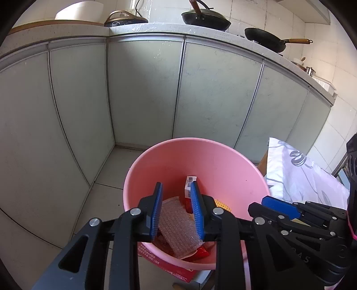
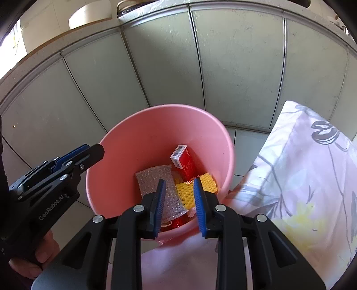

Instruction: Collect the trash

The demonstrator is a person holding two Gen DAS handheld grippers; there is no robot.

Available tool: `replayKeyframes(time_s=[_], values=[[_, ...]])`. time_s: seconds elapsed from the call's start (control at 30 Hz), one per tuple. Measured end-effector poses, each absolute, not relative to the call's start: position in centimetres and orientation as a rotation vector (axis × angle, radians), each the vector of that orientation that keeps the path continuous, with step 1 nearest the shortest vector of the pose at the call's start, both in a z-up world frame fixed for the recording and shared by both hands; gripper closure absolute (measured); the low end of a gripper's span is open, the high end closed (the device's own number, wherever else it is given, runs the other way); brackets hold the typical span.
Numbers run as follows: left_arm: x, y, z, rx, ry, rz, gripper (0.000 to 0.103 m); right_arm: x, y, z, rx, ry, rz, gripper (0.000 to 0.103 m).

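A pink bucket (image 1: 223, 160) stands on the tiled floor before the cabinets; it also shows in the right wrist view (image 2: 156, 129). Inside lie a bubble-wrap piece (image 2: 154, 178), a red and white box (image 2: 185, 160), a yellow foam net (image 2: 191, 188) and red wrappers. My left gripper (image 1: 176, 189) is open and empty above the bucket's near rim. My right gripper (image 2: 179, 185) is open and empty over the bucket's near right side. The left gripper also shows at the left in the right wrist view (image 2: 89, 151).
Grey-green cabinet doors (image 1: 142, 89) stand behind the bucket, under a counter with pans (image 1: 205, 20). A floral pillow (image 2: 301, 178) lies right of the bucket. A red box (image 1: 169, 265) lies on the floor under the bucket's near edge.
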State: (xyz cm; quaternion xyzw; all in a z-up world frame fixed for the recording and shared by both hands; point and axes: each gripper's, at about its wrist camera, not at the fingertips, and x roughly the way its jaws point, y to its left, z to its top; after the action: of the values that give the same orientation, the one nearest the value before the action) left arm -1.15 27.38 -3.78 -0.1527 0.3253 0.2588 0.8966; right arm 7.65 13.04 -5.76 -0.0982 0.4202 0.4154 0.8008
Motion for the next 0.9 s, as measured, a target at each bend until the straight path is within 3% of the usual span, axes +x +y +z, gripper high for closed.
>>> replayKeyframes(time_s=[0.9], values=[[-4.3, 24.6, 0.2, -0.292, 0.624, 0.5, 0.075, 2.9, 9.6, -2.4, -0.196, 0.785, 0.875, 0.077]])
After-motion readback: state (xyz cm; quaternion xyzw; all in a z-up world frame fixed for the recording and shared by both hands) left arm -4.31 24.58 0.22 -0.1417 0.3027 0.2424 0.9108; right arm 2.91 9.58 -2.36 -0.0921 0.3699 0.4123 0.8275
